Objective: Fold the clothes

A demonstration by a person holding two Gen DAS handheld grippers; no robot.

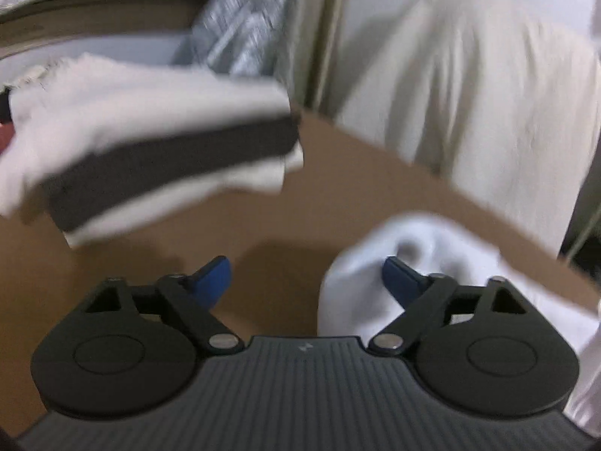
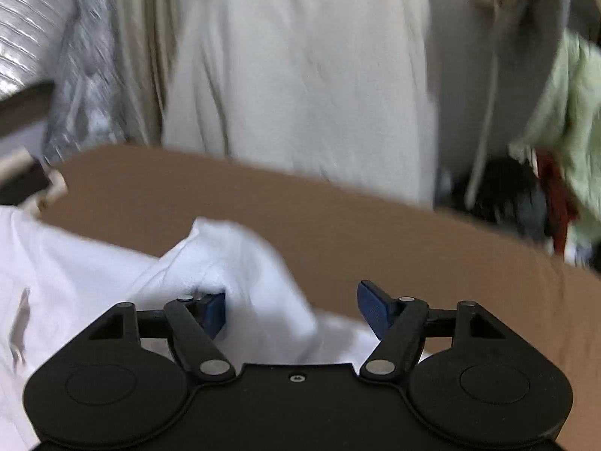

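A white garment (image 2: 233,263) lies crumpled on the brown table (image 2: 338,225); a small grey logo shows at its left part. My right gripper (image 2: 293,306) is open over it, with cloth bunched between the jaws and against the left finger (image 2: 215,310). In the left wrist view the same white garment (image 1: 424,248) bulges at the right, touching the right finger (image 1: 400,282) of my open left gripper (image 1: 306,278). A stack of folded clothes (image 1: 157,150), white, dark grey and white layers, sits at the table's (image 1: 263,233) far left.
A cream fabric (image 2: 300,75) hangs behind the table's far edge. A pale green cloth (image 2: 567,120) and dark items lie at the right. A quilted silver surface (image 1: 244,11) stands at the back left. Both views are motion-blurred.
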